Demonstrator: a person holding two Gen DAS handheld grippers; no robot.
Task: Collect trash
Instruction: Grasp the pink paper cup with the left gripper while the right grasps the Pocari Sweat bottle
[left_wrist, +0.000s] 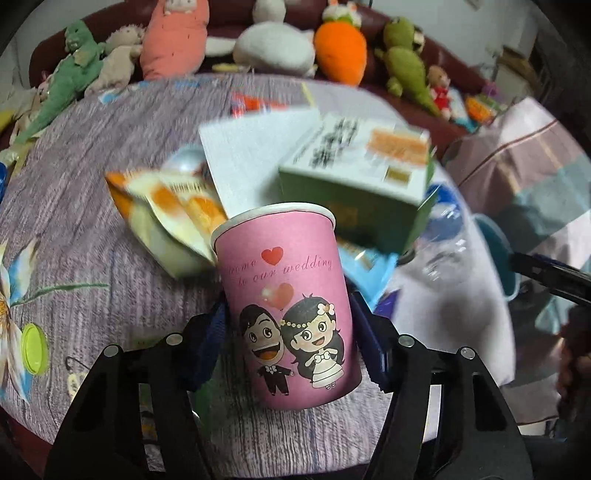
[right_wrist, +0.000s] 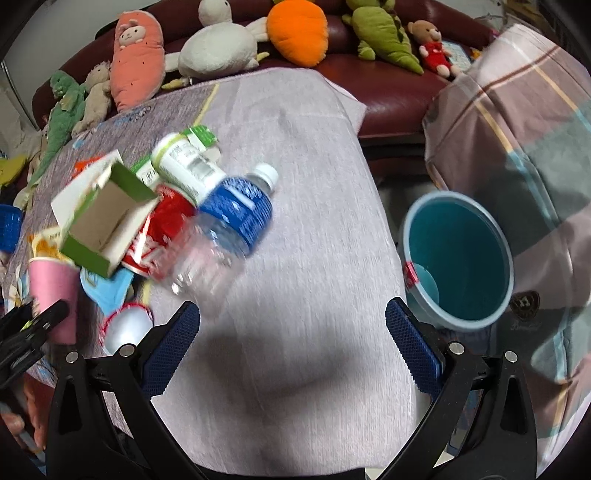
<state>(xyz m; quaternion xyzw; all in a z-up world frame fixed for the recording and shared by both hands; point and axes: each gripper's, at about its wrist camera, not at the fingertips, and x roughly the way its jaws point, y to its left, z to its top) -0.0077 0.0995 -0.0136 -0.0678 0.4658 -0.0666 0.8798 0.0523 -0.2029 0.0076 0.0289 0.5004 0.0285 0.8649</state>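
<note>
Here, left gripper (left_wrist: 291, 339) clasping pink cup (left_wrist: 286, 295), bin (right_wrist: 458, 258) beside table edge.

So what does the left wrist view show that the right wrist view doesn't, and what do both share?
Left wrist only: the left claw gripping the pink paper cup, its wedding cartoon readable, and a lime-green cap on the floral cloth.

Right wrist only: the right claw open and empty over bare cloth, the inside of the teal bin, and a red can.

Both: the pink cup, the green carton, the blue-labelled clear bottle, the orange carrot plush.
</note>
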